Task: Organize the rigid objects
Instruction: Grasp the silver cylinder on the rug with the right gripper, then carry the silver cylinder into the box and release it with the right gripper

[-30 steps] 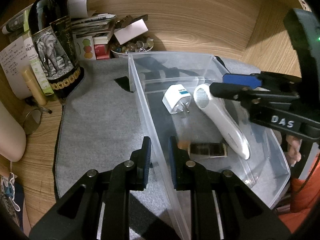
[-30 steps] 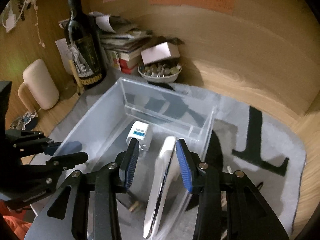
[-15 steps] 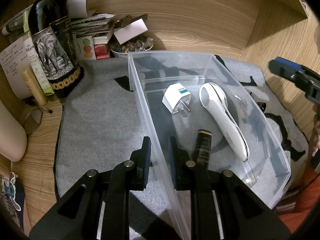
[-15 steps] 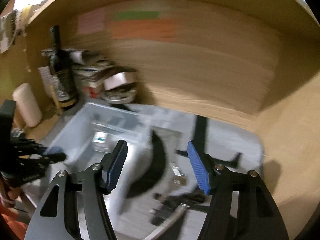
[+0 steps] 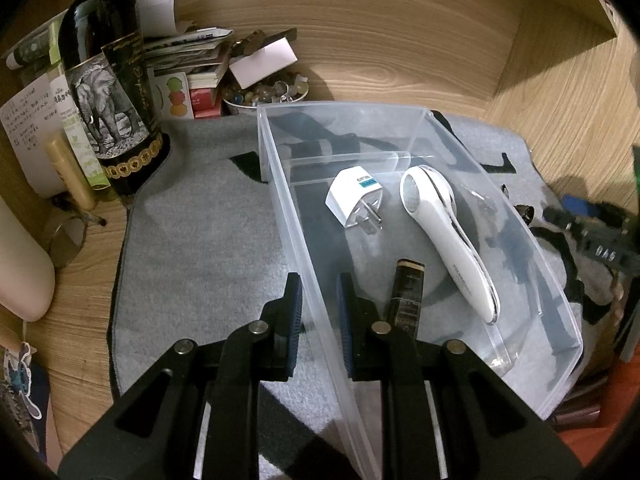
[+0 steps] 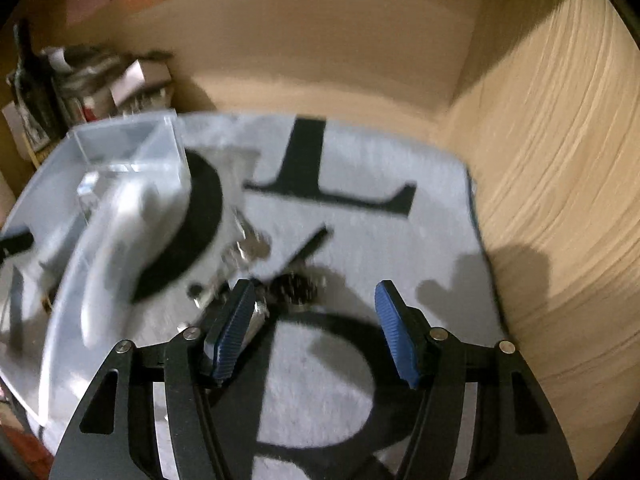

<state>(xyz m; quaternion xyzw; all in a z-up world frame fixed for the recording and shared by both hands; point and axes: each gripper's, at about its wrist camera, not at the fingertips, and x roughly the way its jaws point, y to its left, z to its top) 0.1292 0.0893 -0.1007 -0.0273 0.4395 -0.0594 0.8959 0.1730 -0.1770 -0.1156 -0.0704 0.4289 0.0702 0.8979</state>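
While clamping bin wall [image 5: 308,264], left tongs [image 5: 318,300].

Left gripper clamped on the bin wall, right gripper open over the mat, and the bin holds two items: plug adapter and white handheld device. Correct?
Not quite: the clear bin holds three items. The left wrist view shows a plug adapter, a white handheld device and a dark rectangular item. The rest stands.

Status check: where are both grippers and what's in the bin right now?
Left gripper clamped on clear bin wall. Right gripper open, over mat beside bin. In bin: white handheld device, plug adapter, black tube. Small blurred items ahead of right gripper.
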